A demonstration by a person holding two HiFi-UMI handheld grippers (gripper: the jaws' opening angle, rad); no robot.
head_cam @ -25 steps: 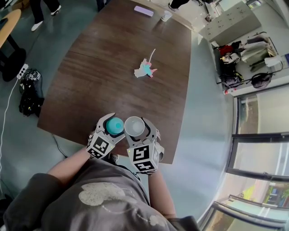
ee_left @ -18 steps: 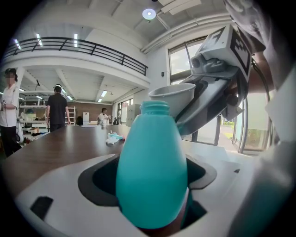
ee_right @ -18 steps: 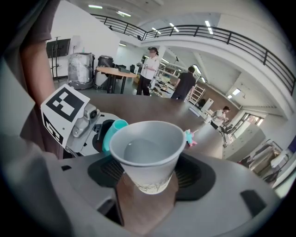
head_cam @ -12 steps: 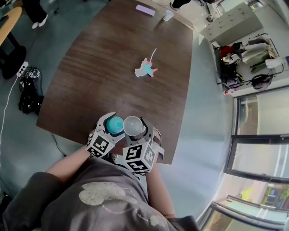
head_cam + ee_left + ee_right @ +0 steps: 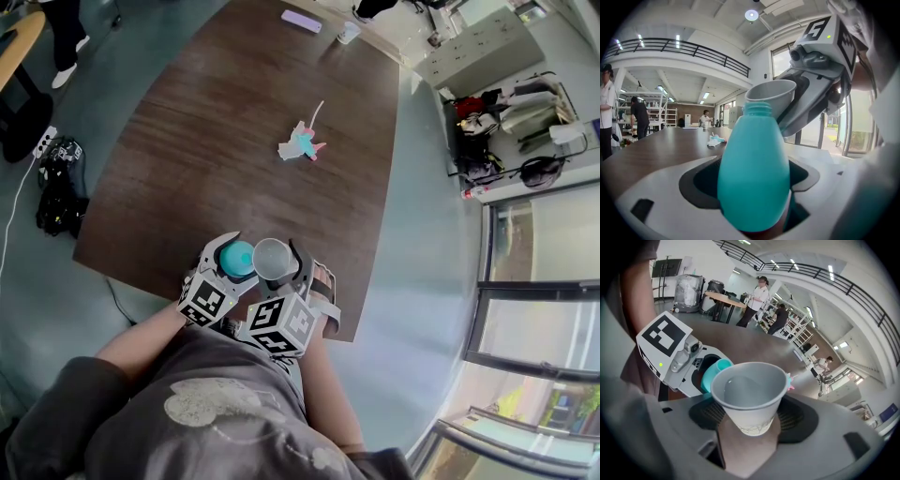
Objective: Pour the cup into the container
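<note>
Dark wooden table (image 5: 234,141), near edge: my left gripper (image 5: 236,259) clamps the teal plastic bottle (image 5: 753,173), my right gripper (image 5: 275,262) clamps the tilted white paper cup (image 5: 749,397). Pouring step; next, tip the rim over the bottle mouth.

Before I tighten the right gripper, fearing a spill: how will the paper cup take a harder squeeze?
The paper cup looks thin-walled, so it would probably buckle. Its taper narrows toward the right gripper, so squeezing might push it upward. Being paper, it is likely light and easily tipped.
</note>
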